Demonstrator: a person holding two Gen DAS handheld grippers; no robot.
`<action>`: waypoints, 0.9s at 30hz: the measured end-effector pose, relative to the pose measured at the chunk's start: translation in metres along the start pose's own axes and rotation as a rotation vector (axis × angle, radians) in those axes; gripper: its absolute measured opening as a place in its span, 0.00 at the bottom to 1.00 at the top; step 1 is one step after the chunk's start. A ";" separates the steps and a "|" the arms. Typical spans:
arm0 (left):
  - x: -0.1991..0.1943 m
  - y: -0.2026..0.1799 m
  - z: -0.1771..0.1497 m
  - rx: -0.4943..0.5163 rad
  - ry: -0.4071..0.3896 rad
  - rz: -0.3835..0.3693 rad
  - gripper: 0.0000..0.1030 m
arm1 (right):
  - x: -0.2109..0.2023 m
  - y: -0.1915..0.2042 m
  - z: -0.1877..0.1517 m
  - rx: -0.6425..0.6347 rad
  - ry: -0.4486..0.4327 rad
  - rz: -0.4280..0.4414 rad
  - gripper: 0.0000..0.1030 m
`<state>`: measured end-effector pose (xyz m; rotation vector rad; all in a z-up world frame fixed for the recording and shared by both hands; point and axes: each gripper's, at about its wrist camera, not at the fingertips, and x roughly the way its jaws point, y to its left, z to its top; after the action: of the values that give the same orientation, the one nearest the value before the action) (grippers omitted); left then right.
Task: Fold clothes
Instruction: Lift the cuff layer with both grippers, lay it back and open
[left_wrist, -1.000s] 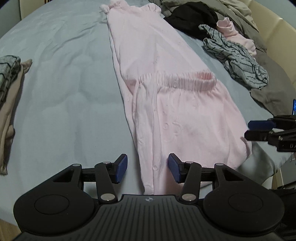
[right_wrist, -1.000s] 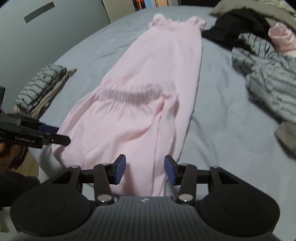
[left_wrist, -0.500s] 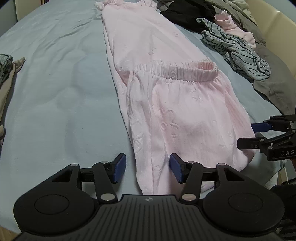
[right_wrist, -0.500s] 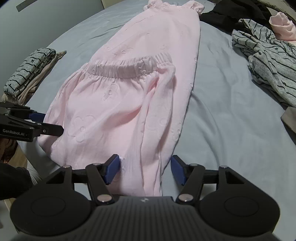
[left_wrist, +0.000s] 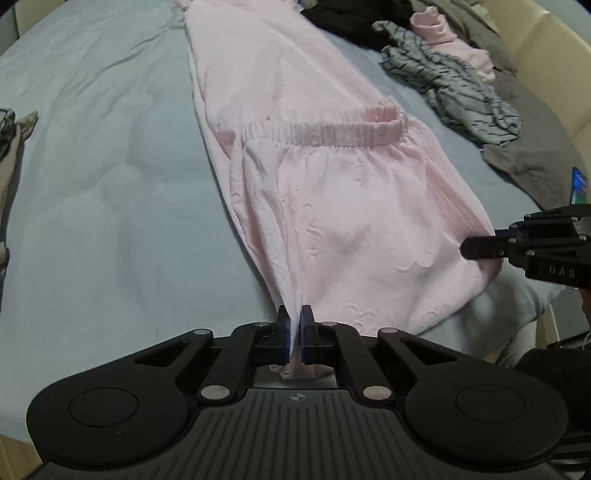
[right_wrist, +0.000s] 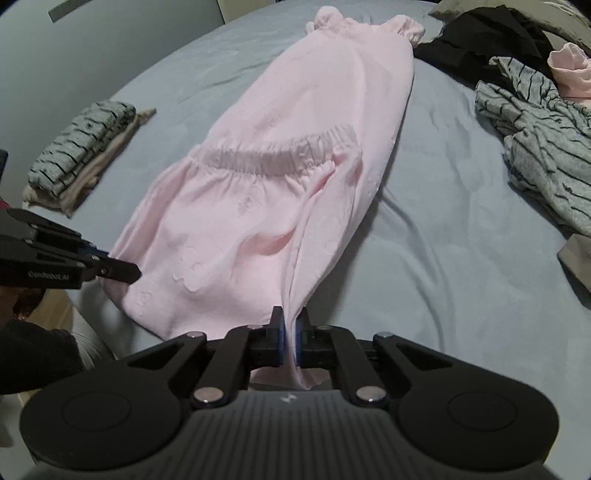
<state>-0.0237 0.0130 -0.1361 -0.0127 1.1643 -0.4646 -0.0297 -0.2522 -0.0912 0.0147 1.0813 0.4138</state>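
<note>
Change: half a second ago both grippers stood spread at the near fold of the pink trousers (left_wrist: 343, 221); now each is pressed together on it.
Left gripper (left_wrist: 294, 325): pinching the fold's left corner.
Right gripper (right_wrist: 290, 328): pinching the right corner.
Meaning: likely ready to carry this end toward the far cuffs.
Trousers: lengthwise on the blue bed (left_wrist: 92, 177), already doubled once.
Right view only: folded stack (right_wrist: 77, 158), complete.
Left view only: a lit screen (left_wrist: 580, 186) at the bed's edge.

Blue-sheeted bed (left_wrist: 96, 192) under pink trousers (left_wrist: 332, 206)
</note>
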 end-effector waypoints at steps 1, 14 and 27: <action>-0.005 0.000 0.000 -0.004 -0.008 -0.010 0.02 | -0.005 0.000 0.001 0.004 -0.008 0.005 0.06; -0.041 -0.026 -0.040 0.090 0.072 -0.128 0.01 | -0.048 0.008 -0.029 0.009 0.052 0.081 0.06; -0.014 -0.028 -0.054 0.133 0.140 -0.023 0.08 | -0.026 0.000 -0.057 0.002 0.160 0.064 0.29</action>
<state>-0.0857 0.0050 -0.1391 0.1237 1.2689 -0.5696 -0.0893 -0.2716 -0.0959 0.0179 1.2408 0.4775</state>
